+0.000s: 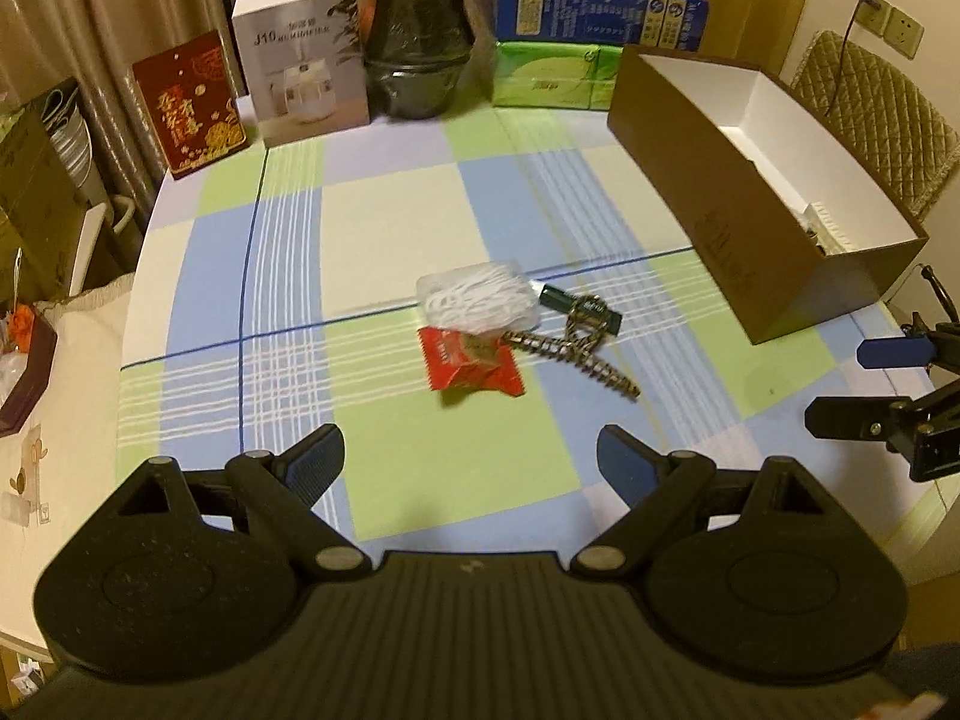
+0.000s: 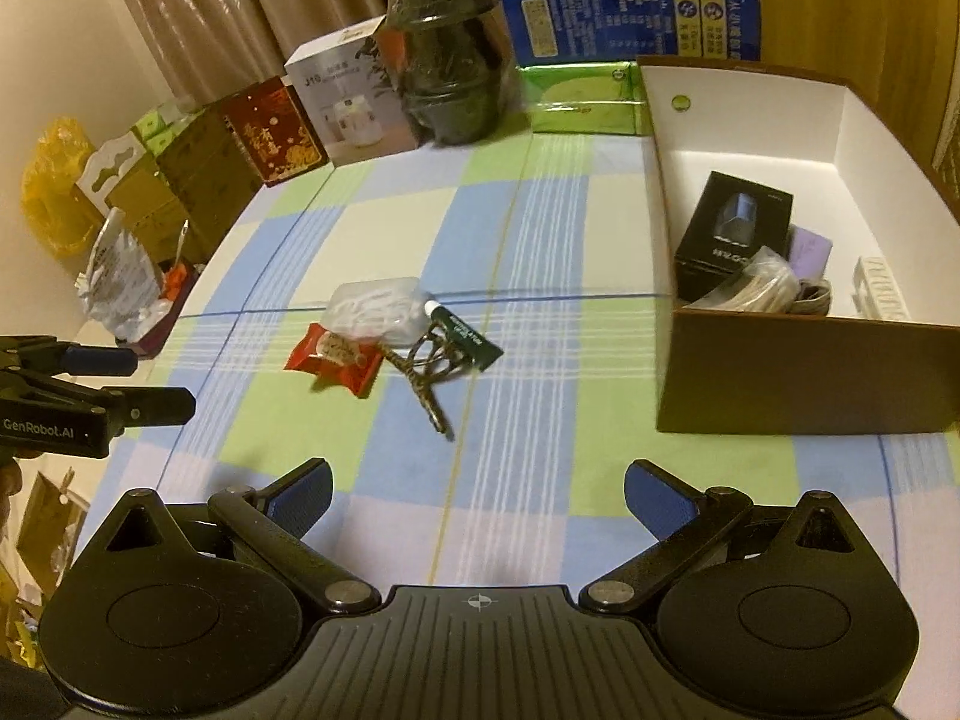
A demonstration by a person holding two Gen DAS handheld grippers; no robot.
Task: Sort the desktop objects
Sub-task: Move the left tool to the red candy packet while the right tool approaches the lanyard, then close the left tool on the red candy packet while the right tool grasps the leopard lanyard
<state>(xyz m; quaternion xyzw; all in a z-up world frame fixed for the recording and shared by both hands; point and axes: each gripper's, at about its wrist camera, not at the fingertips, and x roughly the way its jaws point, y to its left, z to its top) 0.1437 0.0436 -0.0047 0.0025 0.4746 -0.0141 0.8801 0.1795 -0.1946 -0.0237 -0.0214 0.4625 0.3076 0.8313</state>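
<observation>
A small pile lies mid-table: a red snack packet (image 1: 471, 365) (image 2: 335, 358), a clear bag of white cord (image 1: 477, 300) (image 2: 375, 309), a green tube (image 1: 579, 307) (image 2: 463, 336) and a metal hair claw (image 1: 576, 351) (image 2: 429, 378). An open brown box (image 1: 708, 204) (image 2: 798, 372) stands on the right, holding a black box (image 2: 735, 231), a bagged cable (image 2: 756, 288) and a white item (image 2: 882, 297). My left gripper (image 1: 471, 459) is open and empty, short of the pile. My right gripper (image 2: 477, 492) is open and empty, near the table's front.
Along the table's back stand a red card box (image 1: 189, 102), a white product box (image 1: 306, 54), a wrapped black pot (image 1: 417, 42), a green packet (image 1: 552, 75) and a blue carton (image 1: 600, 9). A quilted chair (image 1: 876, 114) stands behind the brown box. Clutter sits left of the table (image 2: 120, 276).
</observation>
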